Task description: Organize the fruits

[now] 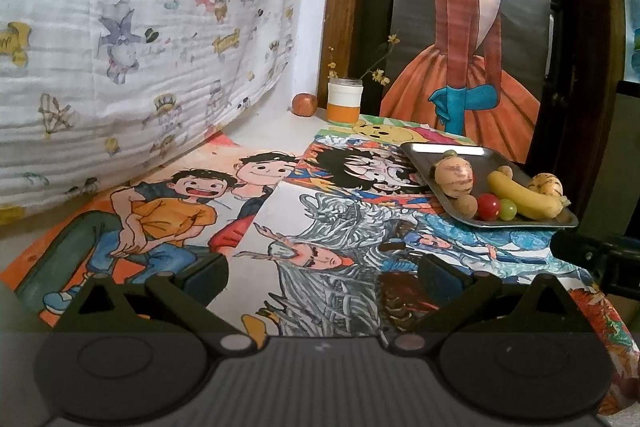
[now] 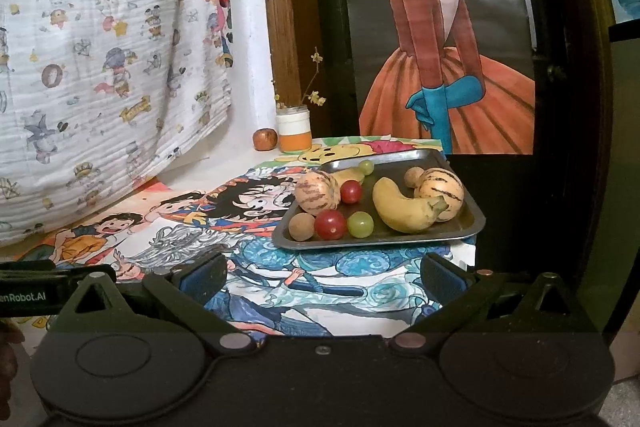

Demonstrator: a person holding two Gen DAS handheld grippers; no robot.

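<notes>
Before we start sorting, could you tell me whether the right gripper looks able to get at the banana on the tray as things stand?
Probably yes. The right gripper is open and empty, facing the metal tray. The banana lies exposed near the front edge, touching only a striped melon behind it; nothing stands between.

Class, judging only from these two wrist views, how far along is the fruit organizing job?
Done: most fruit sits mixed on the metal tray, including the banana, striped melons and red tomatoes. In hand: nothing; the left tool and right tool are open and empty. Left: the apple beside the jar is off the tray.
</notes>
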